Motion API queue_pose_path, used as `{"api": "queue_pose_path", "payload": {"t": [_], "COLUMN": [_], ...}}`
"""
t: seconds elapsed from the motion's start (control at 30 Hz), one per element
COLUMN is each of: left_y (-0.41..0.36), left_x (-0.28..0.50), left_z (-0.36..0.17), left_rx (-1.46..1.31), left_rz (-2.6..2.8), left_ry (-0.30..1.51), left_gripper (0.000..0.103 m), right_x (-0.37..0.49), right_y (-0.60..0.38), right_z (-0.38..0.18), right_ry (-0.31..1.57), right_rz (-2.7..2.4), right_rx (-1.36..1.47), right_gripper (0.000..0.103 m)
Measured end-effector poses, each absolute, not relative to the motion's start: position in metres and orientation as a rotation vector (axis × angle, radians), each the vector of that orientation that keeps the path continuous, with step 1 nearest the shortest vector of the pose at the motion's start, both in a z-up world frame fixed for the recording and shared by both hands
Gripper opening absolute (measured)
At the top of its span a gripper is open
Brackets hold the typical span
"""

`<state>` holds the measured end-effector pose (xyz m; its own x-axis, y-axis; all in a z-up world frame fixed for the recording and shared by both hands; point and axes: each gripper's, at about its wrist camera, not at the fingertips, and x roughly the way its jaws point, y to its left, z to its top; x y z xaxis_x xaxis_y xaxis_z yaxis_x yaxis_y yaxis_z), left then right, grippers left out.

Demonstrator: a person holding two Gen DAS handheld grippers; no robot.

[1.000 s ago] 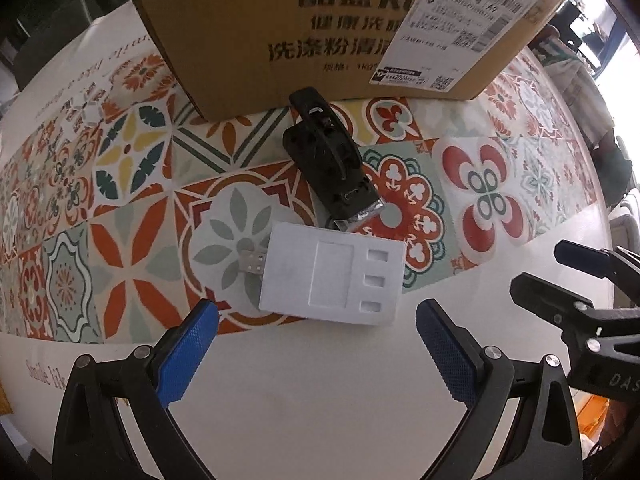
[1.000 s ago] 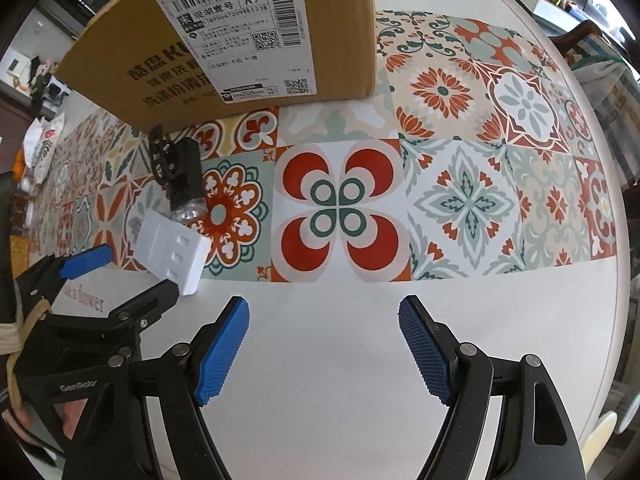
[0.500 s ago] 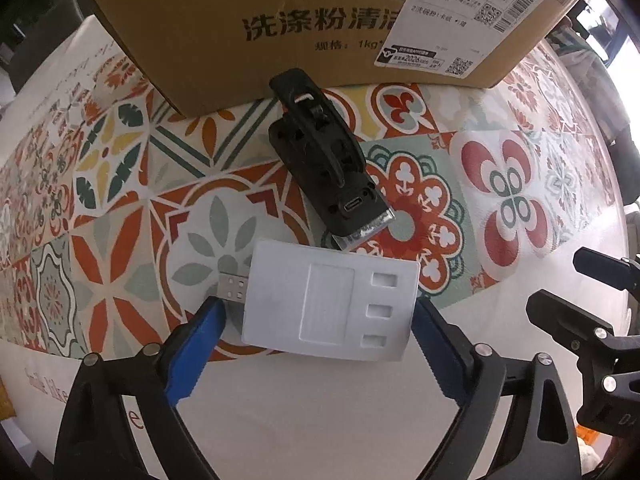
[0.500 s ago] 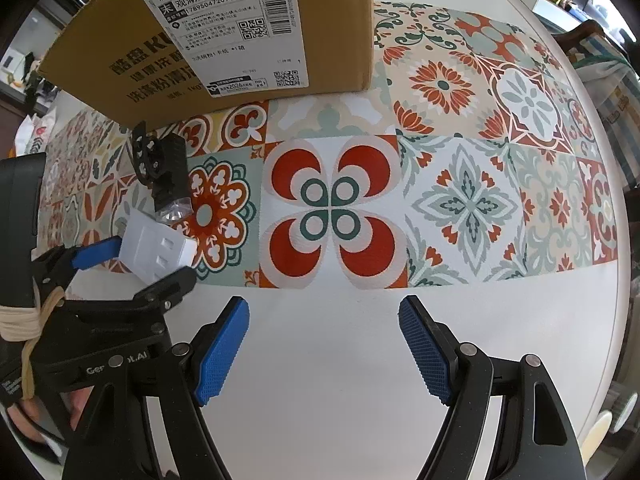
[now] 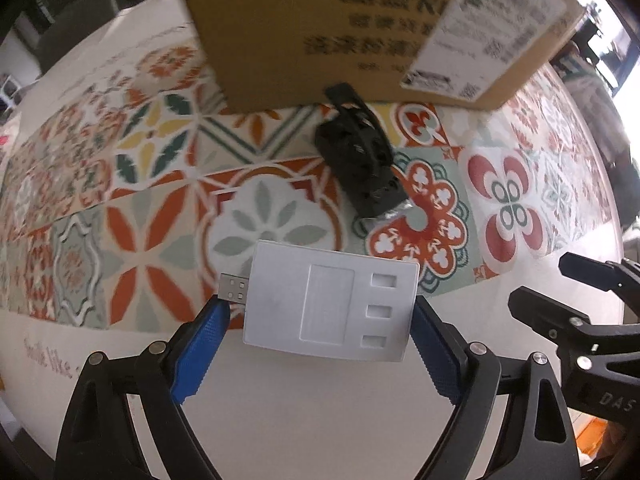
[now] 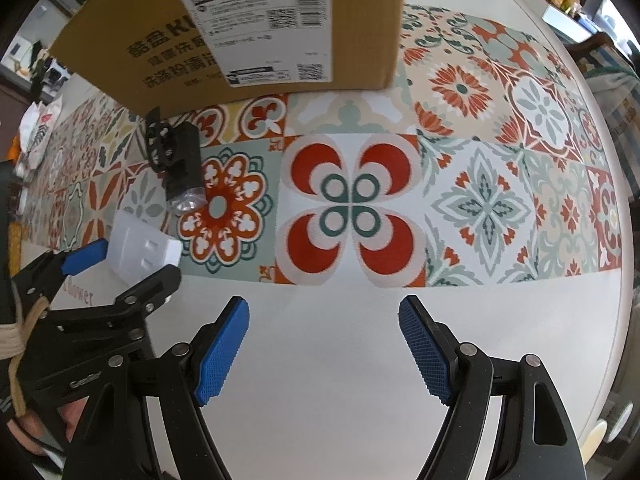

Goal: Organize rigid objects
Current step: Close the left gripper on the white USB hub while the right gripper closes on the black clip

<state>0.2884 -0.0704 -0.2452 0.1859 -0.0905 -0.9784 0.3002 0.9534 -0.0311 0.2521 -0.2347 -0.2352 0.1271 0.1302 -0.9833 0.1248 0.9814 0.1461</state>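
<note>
Since a second ago your left gripper has clamped the white USB hub near the cardboard box; lift it level, right gripper idle and spread.

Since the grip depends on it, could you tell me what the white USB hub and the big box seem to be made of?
White USB hub: matte moulded plastic, probably, with recessed slots and a bare metal plug. Cardboard box: brown and dull, carrying printed text and a paper shipping label.
</note>
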Motion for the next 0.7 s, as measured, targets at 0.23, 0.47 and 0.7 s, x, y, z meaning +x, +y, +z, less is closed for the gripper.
{"api": "queue_pose_path", "payload": {"t": [0.23, 0.47, 0.7], "left_y": [-0.042, -0.015, 0.002], "left_x": [0.287, 0.3, 0.306], "left_z": [-0.225, -0.22, -0.221], "left_rx": [0.183, 0.118, 0.098], "left_rz": [-0.191, -0.119, -0.071], "left_ry": [1.294, 1.277, 1.268], "left_gripper": [0.09, 0.09, 0.09], "right_x": [0.268, 0.295, 0.318], "right_y": [-0.208, -0.177, -0.155], "right_z": [-0.227, -0.222, -0.226], "right_ry": [1.378, 1.29, 1.252], "right_rz": [0.068, 0.162, 0.213], "right_rx": [0.173, 0.152, 0.131], "right_gripper": [0.077, 0.075, 0.065]}}
